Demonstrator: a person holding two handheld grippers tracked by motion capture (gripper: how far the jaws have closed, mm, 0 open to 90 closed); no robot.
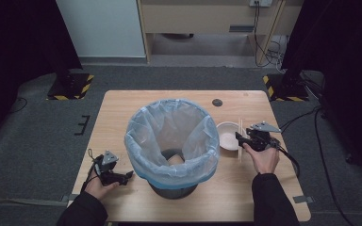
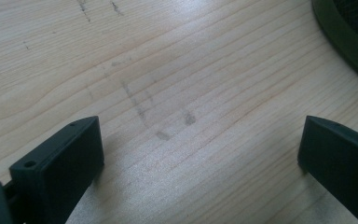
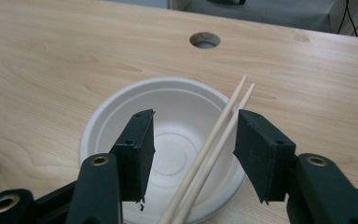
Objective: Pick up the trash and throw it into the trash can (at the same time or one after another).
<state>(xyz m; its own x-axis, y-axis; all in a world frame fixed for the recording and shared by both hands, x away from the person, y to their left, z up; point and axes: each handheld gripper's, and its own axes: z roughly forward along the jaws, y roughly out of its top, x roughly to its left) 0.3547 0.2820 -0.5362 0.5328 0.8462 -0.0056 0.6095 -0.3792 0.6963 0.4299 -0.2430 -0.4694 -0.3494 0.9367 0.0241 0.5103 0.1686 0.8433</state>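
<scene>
Right gripper view, your right gripper (image 3: 193,144) above the white bowl (image 3: 168,140), jaws half-spread around the chopsticks (image 3: 214,144) across its rim, no contact.

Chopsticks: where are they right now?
In the right gripper view the chopsticks lie across the right side of the white bowl, between the right gripper's open fingers; the high view shows them right of the lined bin.
</scene>
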